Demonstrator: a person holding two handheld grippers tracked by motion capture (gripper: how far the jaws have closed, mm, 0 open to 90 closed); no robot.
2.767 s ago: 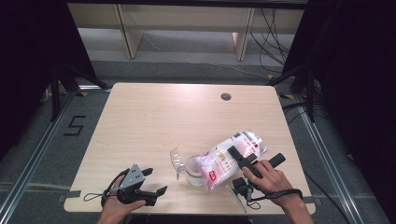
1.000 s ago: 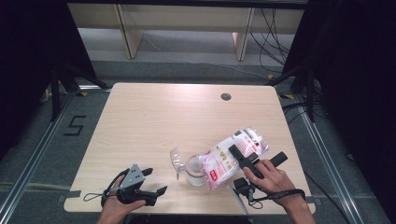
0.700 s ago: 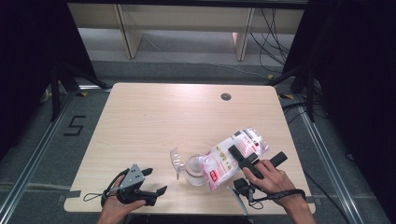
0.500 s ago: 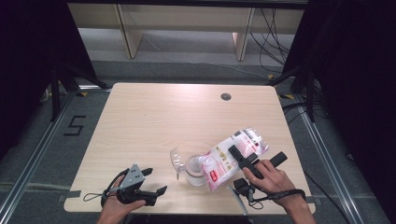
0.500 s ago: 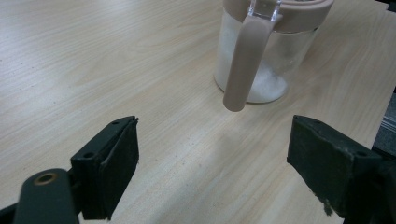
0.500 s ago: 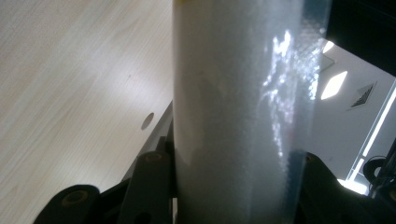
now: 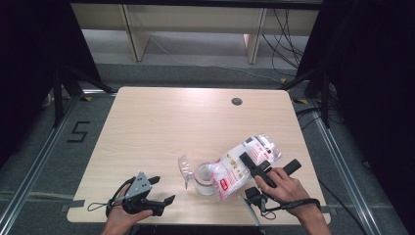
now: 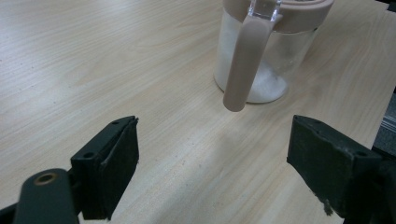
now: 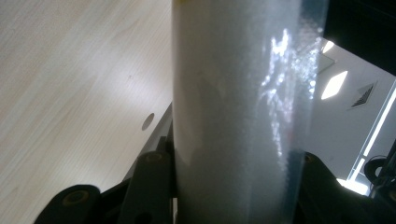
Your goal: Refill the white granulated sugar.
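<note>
A clear jar (image 7: 204, 178) with a pinkish lid rim holds some white grains and stands near the table's front middle. Its hinged lid flap (image 7: 186, 169) hangs open on the left side. My right gripper (image 7: 259, 164) is shut on a plastic bag (image 7: 244, 161) of white grains, tilted with its lower end over the jar's mouth. In the right gripper view the bag (image 9: 233, 116) stands between the two jaws of this gripper (image 9: 233, 186). My left gripper (image 7: 162, 190) rests open at the front left. In its own view the left gripper (image 8: 212, 163) faces the jar (image 8: 266, 70), well apart from it.
The light wooden table (image 7: 161, 127) has a round cable hole (image 7: 237, 101) at the back right. Metal rails and cables lie on the floor around the table. Shelf legs stand beyond its far edge.
</note>
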